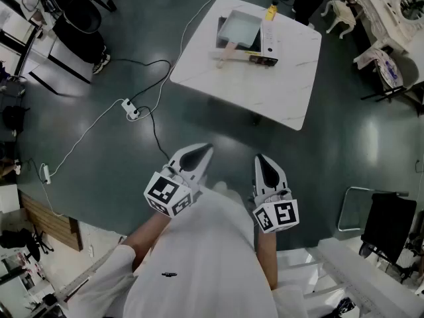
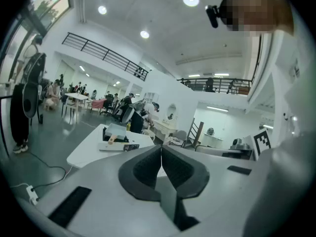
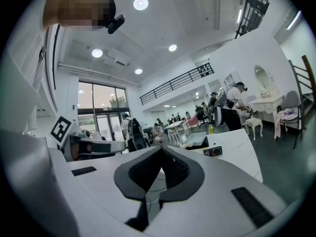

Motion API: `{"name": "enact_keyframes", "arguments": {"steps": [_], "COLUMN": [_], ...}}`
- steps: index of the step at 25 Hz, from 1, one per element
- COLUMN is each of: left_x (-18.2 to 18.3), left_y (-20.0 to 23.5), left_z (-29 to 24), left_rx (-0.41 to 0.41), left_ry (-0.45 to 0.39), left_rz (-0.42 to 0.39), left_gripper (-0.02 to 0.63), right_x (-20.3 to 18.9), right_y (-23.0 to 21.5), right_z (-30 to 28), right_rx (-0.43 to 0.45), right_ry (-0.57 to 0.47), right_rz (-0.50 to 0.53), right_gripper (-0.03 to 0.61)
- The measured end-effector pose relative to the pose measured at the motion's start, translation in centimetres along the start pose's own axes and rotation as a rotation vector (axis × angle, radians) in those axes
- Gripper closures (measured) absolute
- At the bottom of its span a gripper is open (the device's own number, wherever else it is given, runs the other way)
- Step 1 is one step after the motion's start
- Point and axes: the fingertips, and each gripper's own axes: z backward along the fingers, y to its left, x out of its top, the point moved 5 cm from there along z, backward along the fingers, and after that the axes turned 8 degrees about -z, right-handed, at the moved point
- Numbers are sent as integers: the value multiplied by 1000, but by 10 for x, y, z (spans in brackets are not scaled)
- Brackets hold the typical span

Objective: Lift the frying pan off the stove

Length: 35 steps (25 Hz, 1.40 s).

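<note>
Close in front of the person's body, the left gripper [image 1: 204,149] and the right gripper [image 1: 260,159] are held side by side over the dark floor [image 1: 106,158], each with its jaws pressed together on nothing. Well ahead of both, across open floor, stands a white surface [image 1: 291,85]. The rectangular frying pan [image 1: 240,28] rests on the stove [image 1: 220,28] at its far side, wooden handle [image 1: 228,53] pointing toward the grippers, a yellow bottle [image 1: 271,10] just behind.
</note>
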Motion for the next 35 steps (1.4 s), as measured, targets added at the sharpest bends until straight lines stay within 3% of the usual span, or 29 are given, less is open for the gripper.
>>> {"name": "enact_keyframes", "arguments": {"steps": [4,11,23,35], "left_x": [9,5,1,31], "left_y": [-19,-29,-27,57], "left_z": [4,19,26,-39], "left_rx": [7,46,51,6], "left_ry": [-37,-50,-62,-82], "left_rz": [-51,-41,4,19], "left_gripper": [609,609,609,609], "right_x": [5,-12,-6,12], "right_y": [2,30,27,6], "right_z": [2,5,13,-90], "right_rx": [22,98,54,19], "right_ry": [-30,7,19,55], "right_rz": [39,59,83,153], "right_gripper": [580,580,578,578]}}
